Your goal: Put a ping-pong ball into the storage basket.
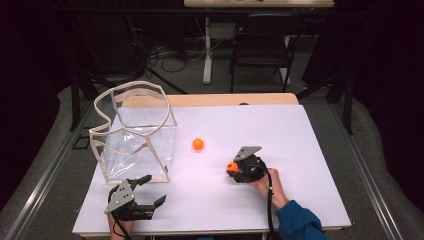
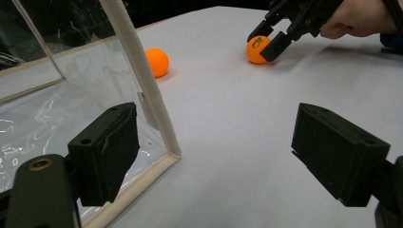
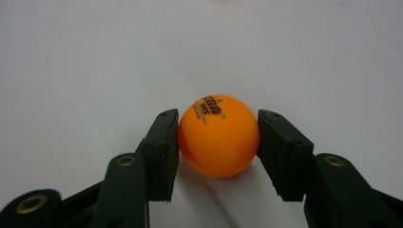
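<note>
Room dark: black curtains, grey floor, a black folding chair (image 1: 262,42) and a pale table leg (image 1: 207,50) beyond the far edge. White worktop (image 1: 300,200) on a wooden table, mostly bare.

Clear plastic bag with a cream fabric rim (image 1: 134,132) stands open near the far-left corner, its base running down the left side. Open room across the middle and the whole right half; front edge free between my hands.

My left gripper (image 1: 154,190) sits at the front-left corner, jaws spread wide, nothing between them, just beside the bag's near corner.

My right gripper (image 3: 218,137) is right of centre, jaws clamped on an orange table-tennis ball with black print (image 3: 219,136), pads touching both sides; ball on the worktop.

Second plain orange ball (image 1: 198,144) lies loose mid-worktop, between bag and held ball, apart from both.
</note>
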{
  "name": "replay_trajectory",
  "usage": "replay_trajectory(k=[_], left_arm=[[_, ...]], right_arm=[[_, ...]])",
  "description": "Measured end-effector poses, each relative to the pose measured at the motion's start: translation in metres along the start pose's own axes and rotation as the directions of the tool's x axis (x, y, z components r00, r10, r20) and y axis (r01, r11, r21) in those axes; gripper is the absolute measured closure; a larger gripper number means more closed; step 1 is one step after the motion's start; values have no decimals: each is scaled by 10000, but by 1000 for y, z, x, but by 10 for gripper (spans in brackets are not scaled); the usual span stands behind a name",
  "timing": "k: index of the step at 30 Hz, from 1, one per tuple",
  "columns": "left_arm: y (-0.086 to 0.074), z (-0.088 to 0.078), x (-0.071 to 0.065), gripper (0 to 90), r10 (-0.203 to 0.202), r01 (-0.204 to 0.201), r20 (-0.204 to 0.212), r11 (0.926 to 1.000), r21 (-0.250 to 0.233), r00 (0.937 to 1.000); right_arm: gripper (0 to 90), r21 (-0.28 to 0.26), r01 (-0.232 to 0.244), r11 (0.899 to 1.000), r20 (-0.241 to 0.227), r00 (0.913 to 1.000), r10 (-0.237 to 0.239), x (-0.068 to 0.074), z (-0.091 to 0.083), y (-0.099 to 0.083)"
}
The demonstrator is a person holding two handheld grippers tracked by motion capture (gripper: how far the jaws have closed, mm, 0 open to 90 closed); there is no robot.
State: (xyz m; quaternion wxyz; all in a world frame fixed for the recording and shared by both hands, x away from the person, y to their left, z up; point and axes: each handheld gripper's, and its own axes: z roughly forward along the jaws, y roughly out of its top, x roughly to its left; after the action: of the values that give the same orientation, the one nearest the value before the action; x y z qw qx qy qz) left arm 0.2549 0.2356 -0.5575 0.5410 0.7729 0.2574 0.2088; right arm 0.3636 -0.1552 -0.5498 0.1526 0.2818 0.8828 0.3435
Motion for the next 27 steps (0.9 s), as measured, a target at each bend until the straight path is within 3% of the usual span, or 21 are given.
replay_trajectory(k=[17, 19, 27], left_arm=[[0, -2, 0, 159, -33, 33, -56, 10000, 25, 10000], [0, -3, 0, 159, -29, 28, -109, 10000, -14, 9999], [0, -3, -1, 159, -35, 34, -125, 10000, -60, 9999]], right_arm=[[507, -537, 123, 9985, -43, 9999, -125, 3, -6, 5], [507, -847, 64, 9964, -186, 9998, -80, 4, -9, 6], [507, -1159, 73, 9932, -193, 9998, -96, 5, -16, 9]])
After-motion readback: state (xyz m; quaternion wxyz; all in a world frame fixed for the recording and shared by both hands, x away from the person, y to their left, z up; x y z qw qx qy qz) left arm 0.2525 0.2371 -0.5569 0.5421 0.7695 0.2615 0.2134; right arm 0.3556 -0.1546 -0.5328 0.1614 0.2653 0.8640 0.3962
